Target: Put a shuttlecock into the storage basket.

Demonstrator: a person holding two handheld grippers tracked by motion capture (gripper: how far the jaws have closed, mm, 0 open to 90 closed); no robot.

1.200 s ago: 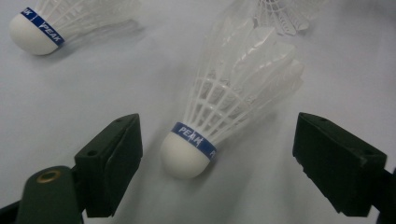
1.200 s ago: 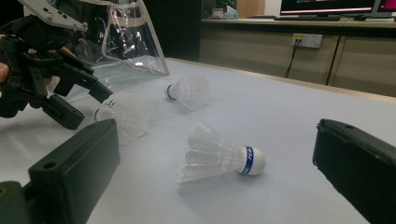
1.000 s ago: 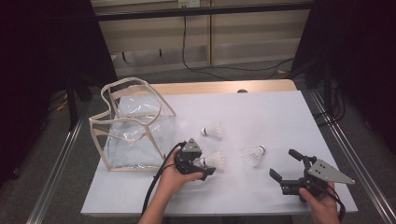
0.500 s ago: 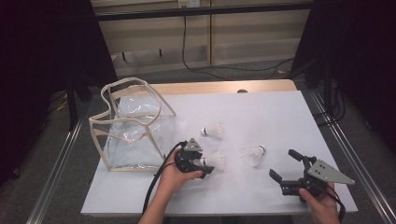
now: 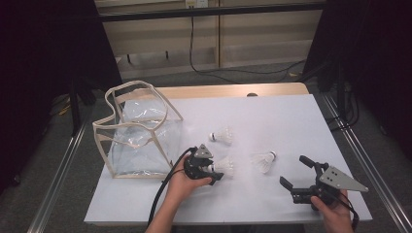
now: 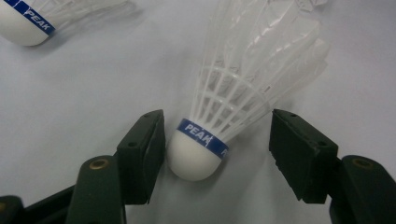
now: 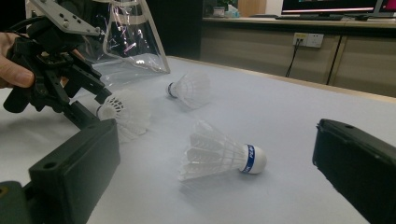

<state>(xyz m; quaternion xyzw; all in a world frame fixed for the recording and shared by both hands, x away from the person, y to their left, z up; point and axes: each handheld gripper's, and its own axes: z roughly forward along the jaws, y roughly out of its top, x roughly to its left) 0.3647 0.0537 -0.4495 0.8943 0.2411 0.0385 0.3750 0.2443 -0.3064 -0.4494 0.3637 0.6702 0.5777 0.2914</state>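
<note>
Three white shuttlecocks lie on the white table (image 5: 277, 116). My left gripper (image 5: 214, 173) is open and straddles the middle shuttlecock (image 5: 225, 166). In the left gripper view its cork (image 6: 195, 157) touches the left jaw while the right jaw stands apart from the feathers. A second shuttlecock (image 5: 222, 136) lies beyond it, its cork (image 6: 21, 25) at the top left of that view. The third shuttlecock (image 5: 264, 160) (image 7: 219, 156) rests ahead of my open right gripper (image 5: 293, 171), which holds nothing.
A clear plastic bag (image 5: 138, 131) with beige trim stands open at the table's left. From the right gripper view it rises behind the left gripper (image 7: 88, 100). The far and right parts of the table are bare. Metal rails run along both sides.
My left gripper has edged forward so its jaws sit around the middle shuttlecock's cork. The right gripper and the other shuttlecocks have stayed put.
</note>
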